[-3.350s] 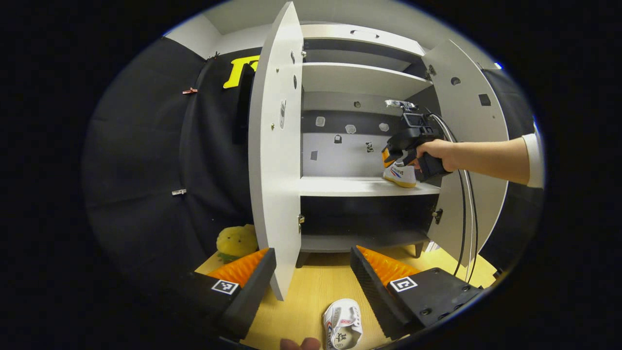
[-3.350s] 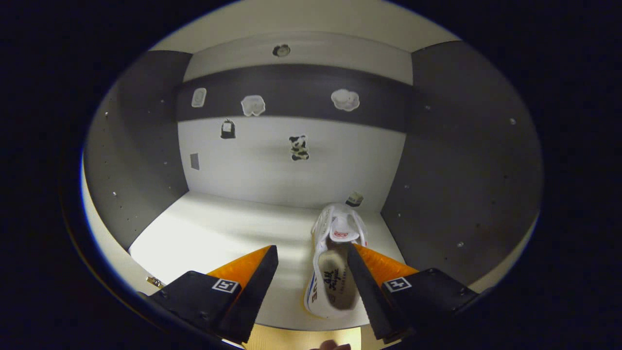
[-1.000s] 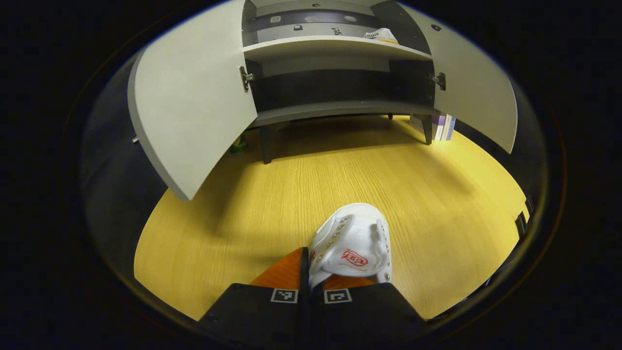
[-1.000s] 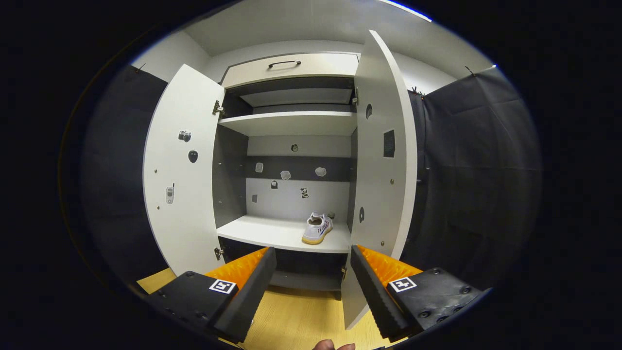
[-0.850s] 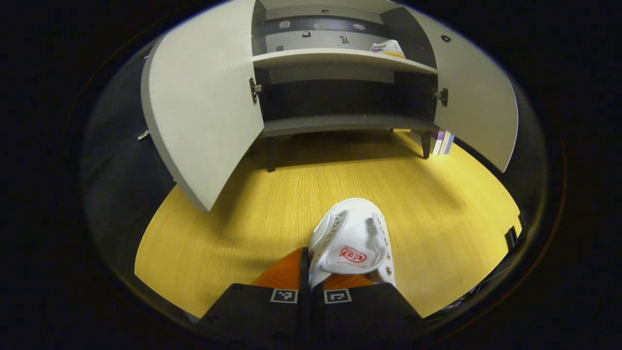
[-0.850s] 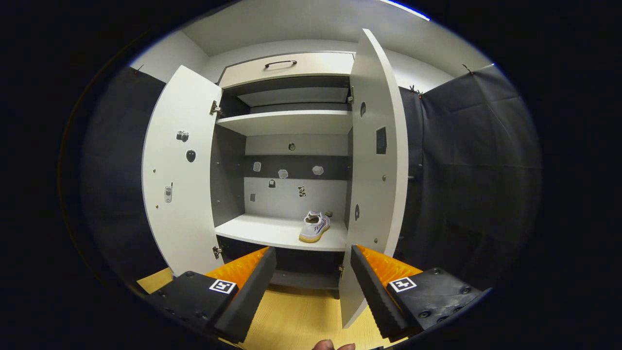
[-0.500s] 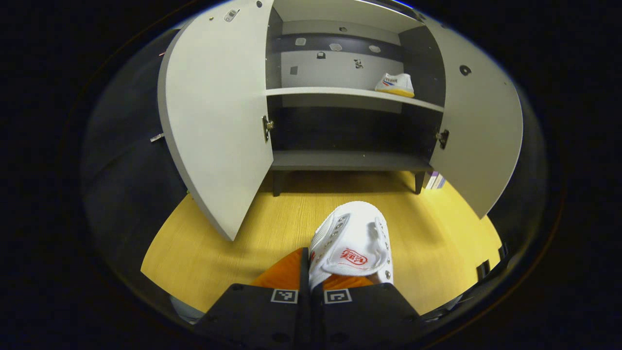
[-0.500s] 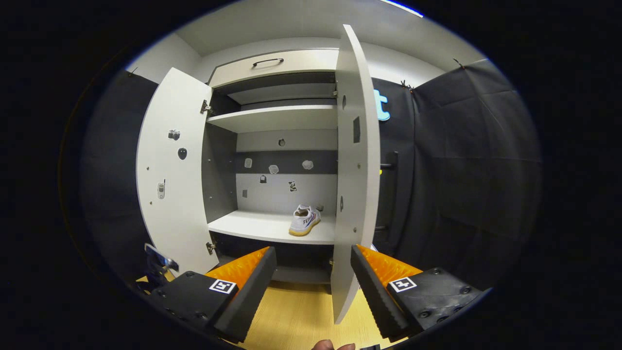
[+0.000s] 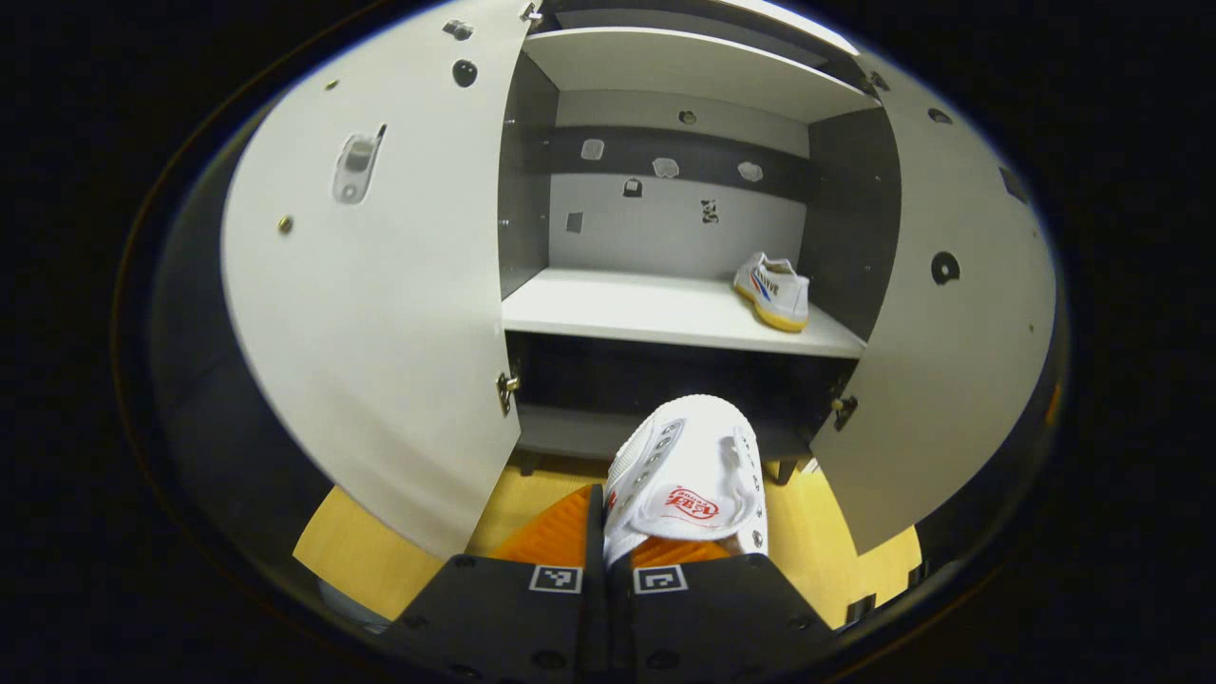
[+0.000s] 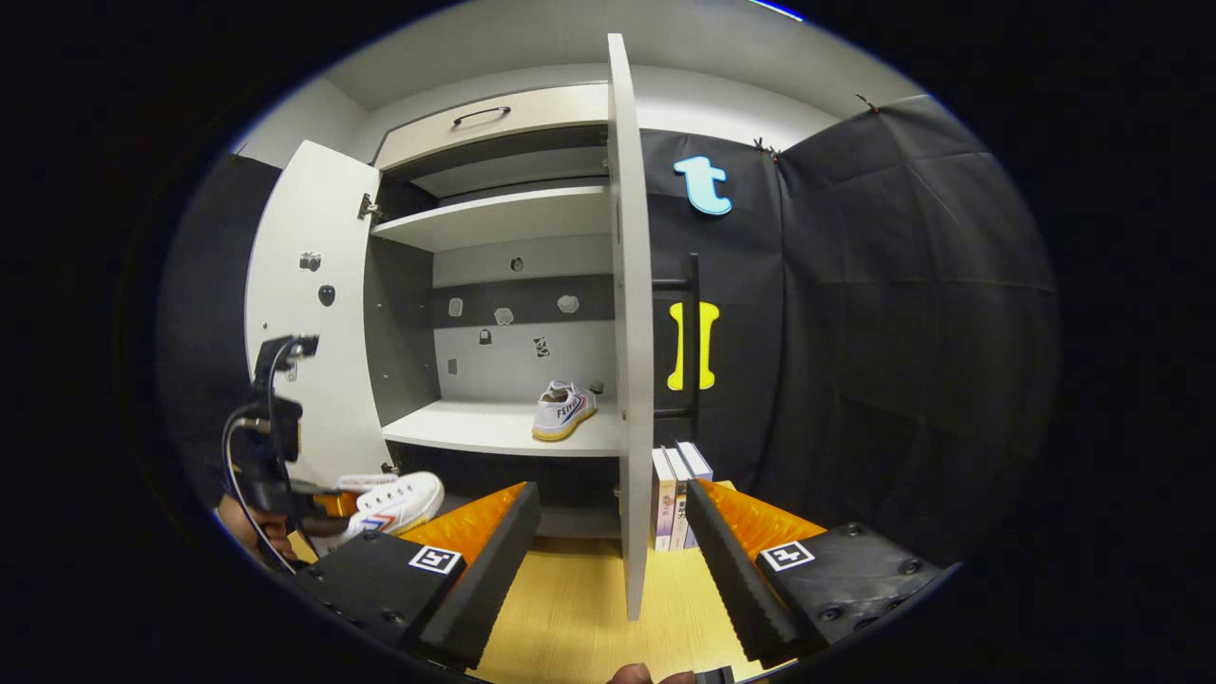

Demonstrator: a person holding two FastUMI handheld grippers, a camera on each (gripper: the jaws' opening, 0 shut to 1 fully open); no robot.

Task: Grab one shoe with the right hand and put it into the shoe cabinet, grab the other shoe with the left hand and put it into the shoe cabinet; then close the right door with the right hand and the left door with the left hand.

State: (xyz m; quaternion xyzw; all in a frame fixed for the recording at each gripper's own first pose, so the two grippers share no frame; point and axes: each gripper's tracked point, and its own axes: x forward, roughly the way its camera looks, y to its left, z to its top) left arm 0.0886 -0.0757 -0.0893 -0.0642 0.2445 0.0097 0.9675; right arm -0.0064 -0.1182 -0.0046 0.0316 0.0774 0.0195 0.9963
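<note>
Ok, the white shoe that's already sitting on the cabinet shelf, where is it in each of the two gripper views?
Left gripper view: the shelved shoe sits upper right of centre, at the shelf's right end.
Right gripper view: the same shelved shoe sits just left of centre, beside the edge-on right door.
Shared landmark: the stickers on the cabinet's back wall, just above the shoe.
</note>
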